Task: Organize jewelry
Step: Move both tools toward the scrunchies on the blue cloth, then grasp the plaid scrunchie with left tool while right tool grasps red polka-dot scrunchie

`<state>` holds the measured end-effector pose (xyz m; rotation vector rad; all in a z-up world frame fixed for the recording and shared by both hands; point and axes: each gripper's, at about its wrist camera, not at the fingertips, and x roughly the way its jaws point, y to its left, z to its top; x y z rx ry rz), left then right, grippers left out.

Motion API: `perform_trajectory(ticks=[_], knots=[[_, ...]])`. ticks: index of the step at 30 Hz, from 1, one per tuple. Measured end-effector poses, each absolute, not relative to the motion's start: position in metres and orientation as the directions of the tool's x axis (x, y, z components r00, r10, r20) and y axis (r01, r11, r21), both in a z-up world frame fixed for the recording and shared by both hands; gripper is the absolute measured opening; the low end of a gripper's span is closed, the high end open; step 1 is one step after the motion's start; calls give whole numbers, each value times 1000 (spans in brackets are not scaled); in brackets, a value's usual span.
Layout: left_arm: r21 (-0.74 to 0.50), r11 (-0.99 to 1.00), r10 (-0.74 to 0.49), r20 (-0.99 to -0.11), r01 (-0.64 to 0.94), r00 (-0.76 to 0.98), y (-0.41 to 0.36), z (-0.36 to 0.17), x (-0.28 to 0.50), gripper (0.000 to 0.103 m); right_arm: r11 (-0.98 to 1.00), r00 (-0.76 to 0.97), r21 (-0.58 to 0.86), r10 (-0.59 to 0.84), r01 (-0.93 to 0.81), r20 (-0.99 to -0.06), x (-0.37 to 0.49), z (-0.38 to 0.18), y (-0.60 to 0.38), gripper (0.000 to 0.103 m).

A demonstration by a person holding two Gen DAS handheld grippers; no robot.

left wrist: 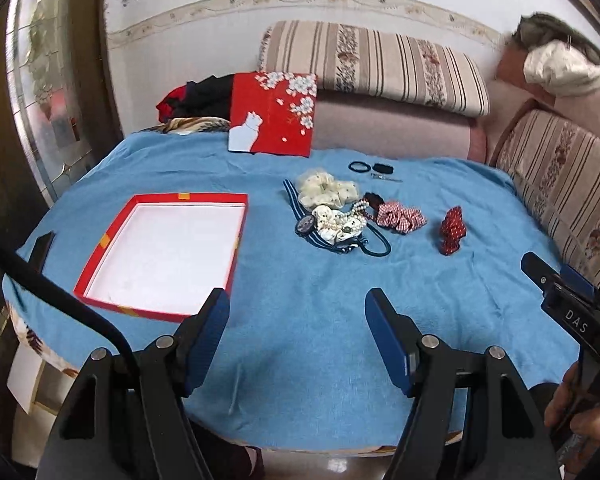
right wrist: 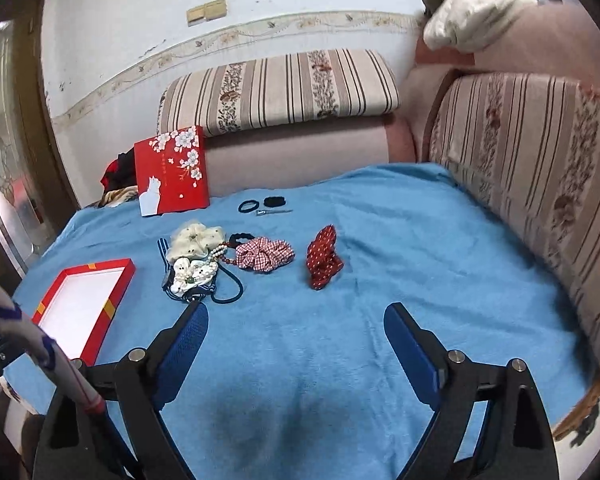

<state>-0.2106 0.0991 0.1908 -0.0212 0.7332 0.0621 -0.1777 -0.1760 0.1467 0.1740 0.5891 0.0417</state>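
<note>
**Both grippers empty above blue cloth**

Left gripper (left wrist: 298,334) and right gripper (right wrist: 296,350) are held with jaws apart, nothing grasped. Beyond them, the jewelry pile (left wrist: 340,216) is seen right of the red box (left wrist: 162,254). Tangled pieces cannot be separated.

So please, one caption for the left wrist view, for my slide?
Open left gripper above blue cloth, empty red box left, hair accessories ahead.

The cloth (left wrist: 300,320) on the table was blue. The open box (left wrist: 236,240) was red outside and white inside. Its lid (left wrist: 274,114) was red with white flowers and a white cat. One scrunchie (right wrist: 323,258) was red with white dots. Another scrunchie (right wrist: 264,255) had red and white checks. The sofa cushion (right wrist: 280,88) had brown stripes.
</note>
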Motion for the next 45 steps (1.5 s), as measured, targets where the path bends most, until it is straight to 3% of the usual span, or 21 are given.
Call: perform_trajectory(ticks=[6, 16, 24, 32, 39, 43, 45], knots=[[20, 999, 49, -706, -50, 706, 87, 172, -183, 70, 973, 765, 232, 133, 22, -630, -149, 118, -192, 93], [58, 998, 52, -753, -12, 656, 73, 145, -134, 70, 981, 682, 190, 114, 38, -722, -110, 84, -212, 87], [5, 997, -43, -760, 72, 648, 67, 143, -59, 70, 976, 700, 212, 115, 53, -705, -59, 80, -229, 83], [-115, 971, -218, -783, 209, 582, 25, 126, 34, 68, 965, 723, 263, 177, 7, -668, 2, 77, -229, 80], [-98, 946, -253, -816, 308, 520, -18, 93, 86, 68, 952, 725, 304, 228, -27, -650, 19, 59, -235, 73], [-94, 935, -258, -842, 343, 473, -37, 72, 104, 60, 935, 699, 352, 283, -49, -656, 29, 52, -239, 60], [-100, 933, -258, -856, 347, 449, -44, 62, 110, 49, 924, 688, 380, 308, -51, -657, 33, 47, -241, 56]])
